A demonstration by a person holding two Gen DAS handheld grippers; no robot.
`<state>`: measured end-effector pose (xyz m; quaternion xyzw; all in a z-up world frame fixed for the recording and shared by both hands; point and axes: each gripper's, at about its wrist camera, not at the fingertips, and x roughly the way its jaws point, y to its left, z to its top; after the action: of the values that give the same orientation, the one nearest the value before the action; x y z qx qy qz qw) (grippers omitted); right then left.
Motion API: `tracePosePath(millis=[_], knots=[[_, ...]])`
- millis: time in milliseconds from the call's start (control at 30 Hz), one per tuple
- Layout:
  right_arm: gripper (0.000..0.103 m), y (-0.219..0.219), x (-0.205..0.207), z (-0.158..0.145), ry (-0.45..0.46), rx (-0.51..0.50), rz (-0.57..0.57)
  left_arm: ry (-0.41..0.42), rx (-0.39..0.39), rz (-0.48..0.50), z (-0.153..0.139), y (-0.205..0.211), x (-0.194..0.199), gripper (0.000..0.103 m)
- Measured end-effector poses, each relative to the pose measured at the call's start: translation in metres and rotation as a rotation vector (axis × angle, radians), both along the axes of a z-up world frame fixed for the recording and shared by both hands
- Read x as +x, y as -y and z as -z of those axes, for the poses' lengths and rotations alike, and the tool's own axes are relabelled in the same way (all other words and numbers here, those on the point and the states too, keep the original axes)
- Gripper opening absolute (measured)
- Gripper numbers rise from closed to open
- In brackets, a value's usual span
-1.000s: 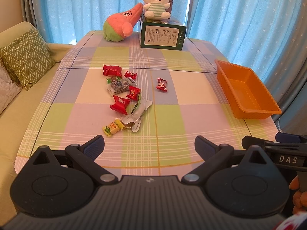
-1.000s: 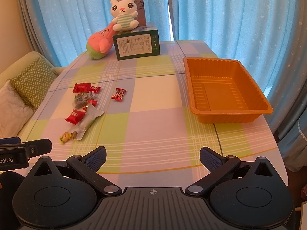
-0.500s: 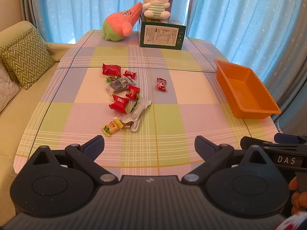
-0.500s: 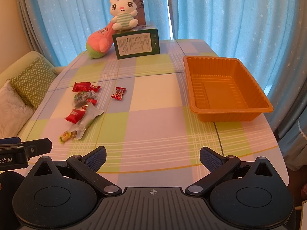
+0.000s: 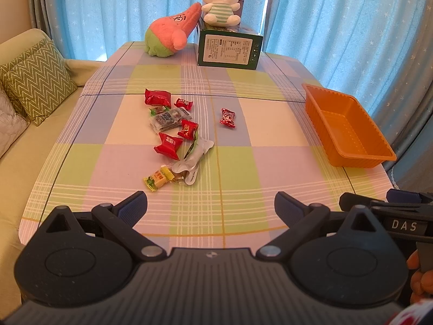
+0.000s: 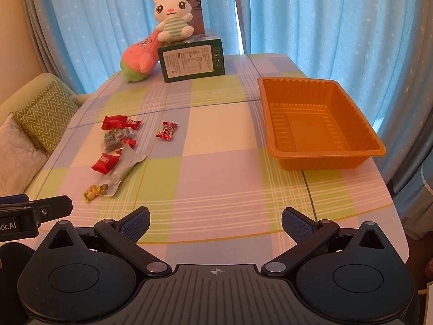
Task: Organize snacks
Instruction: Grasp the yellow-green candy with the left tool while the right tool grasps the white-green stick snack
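Several wrapped snacks lie in a loose pile (image 5: 176, 132) (image 6: 119, 149) left of the table's middle: red packets, a grey packet, a silver pouch (image 5: 194, 159) and a yellow candy (image 5: 158, 180). One red candy (image 5: 228, 117) (image 6: 167, 131) lies apart to their right. An empty orange tray (image 5: 349, 157) (image 6: 322, 159) stands at the table's right side. My left gripper (image 5: 211, 205) hovers open over the near edge, below the pile. My right gripper (image 6: 215, 222) is open too, near the front edge, left of the tray. Nothing sits between either pair of fingers.
A green box (image 5: 230, 48) with a white plush rabbit (image 5: 220, 2) on top and a pink-green plush (image 5: 170, 33) stand at the far end before blue curtains. A sofa with zigzag cushions (image 5: 35, 86) lies left of the checked tablecloth (image 5: 243, 162).
Both views have shifted only slightly; the left gripper has drifted a little, and both grippers stay open. The snacks and tray have not moved.
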<state>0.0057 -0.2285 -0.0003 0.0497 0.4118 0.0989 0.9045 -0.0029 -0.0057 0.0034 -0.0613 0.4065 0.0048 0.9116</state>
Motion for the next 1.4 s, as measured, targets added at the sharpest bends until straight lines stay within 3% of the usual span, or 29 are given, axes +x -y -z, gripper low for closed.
tracePosePath(millis=[367,600,667,867,933,1167,1267,1400], knots=[[0.102,-0.015,0.017,0.010,0.001,0.049,-0.029,-0.014,0.040,0.029,0.020,-0.043,0.015,0.092],[0.101,-0.042,0.043,0.022,-0.004,0.067,-0.063,-0.052,0.129,0.226,0.039,-0.078,0.055,0.084],[0.093,-0.051,0.051,0.026,-0.009,0.064,-0.074,-0.073,0.150,0.308,0.048,-0.082,0.069,0.080],[0.087,-0.080,0.078,0.043,-0.048,0.075,-0.095,-0.143,0.177,0.527,0.082,-0.084,0.104,0.065],[0.087,-0.090,0.085,0.048,-0.055,0.071,-0.102,-0.156,0.184,0.569,0.094,-0.084,0.112,0.055],[0.087,-0.111,0.105,0.065,-0.089,0.059,-0.108,-0.194,0.171,0.651,0.114,-0.089,0.129,0.036],[0.087,-0.118,0.113,0.069,-0.096,0.064,-0.107,-0.201,0.148,0.649,0.116,-0.093,0.132,0.021],[0.087,-0.128,0.122,0.073,-0.110,0.092,-0.102,-0.203,0.134,0.617,0.113,-0.098,0.130,0.018]])
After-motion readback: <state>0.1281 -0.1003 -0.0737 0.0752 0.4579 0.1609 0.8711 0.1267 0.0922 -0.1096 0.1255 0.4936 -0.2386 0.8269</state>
